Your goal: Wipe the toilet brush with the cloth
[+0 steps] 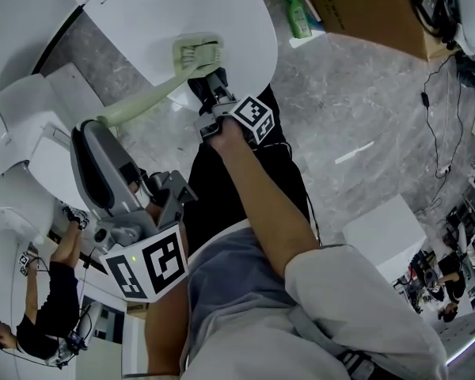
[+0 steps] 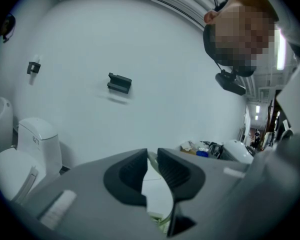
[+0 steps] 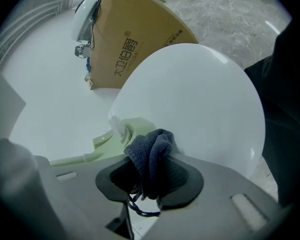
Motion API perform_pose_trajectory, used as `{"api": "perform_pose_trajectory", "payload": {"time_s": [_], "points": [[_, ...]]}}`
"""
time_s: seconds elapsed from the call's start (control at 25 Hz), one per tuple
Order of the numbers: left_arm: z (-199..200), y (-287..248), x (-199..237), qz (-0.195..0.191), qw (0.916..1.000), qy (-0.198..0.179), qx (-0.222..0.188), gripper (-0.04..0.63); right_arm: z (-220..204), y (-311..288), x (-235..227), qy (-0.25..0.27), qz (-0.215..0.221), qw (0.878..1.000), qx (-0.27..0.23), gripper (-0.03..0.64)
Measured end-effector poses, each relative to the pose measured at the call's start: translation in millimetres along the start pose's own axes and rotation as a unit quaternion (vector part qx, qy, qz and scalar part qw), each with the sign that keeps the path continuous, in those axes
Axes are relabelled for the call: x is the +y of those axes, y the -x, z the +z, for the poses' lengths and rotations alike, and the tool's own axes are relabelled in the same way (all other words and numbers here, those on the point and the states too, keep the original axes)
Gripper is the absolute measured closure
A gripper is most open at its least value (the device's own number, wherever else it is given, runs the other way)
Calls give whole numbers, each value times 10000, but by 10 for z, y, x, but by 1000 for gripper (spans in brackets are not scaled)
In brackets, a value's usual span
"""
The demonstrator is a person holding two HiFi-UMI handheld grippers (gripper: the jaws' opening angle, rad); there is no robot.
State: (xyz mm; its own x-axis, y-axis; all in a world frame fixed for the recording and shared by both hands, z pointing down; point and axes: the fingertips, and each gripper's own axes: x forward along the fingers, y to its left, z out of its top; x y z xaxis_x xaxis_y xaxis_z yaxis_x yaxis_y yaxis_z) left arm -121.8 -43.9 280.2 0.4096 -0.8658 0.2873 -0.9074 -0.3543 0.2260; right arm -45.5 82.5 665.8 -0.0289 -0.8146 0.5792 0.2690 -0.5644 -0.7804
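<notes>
The toilet brush (image 1: 142,100) is pale green. Its head is at the edge of the white round table (image 1: 142,6), and its long handle sticks out away from the table. The left gripper (image 2: 152,165) is off to the side of the table. Its jaws are squeezed on the thin end of the handle, with only a small gap between them. The right gripper (image 3: 150,171) is at the table's edge, right by the brush head. Its jaws are pinched tight on a dark blue cloth (image 3: 152,159) that is all bunched up. The cloth sits right against the brush head, next to the white bristles. A brown cardboard box (image 3: 132,39) stands on the floor past the table, and a green bottle (image 1: 298,16) stands on the floor near the table too
</notes>
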Motion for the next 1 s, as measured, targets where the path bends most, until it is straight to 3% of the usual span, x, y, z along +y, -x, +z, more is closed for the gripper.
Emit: {"api": "perform_pose_trajectory", "payload": {"time_s": [1.0], "points": [[-3,-7,25,-3,10000,-47,-42,595,-646,-321,113,381,148,9940,1014,508]]}}
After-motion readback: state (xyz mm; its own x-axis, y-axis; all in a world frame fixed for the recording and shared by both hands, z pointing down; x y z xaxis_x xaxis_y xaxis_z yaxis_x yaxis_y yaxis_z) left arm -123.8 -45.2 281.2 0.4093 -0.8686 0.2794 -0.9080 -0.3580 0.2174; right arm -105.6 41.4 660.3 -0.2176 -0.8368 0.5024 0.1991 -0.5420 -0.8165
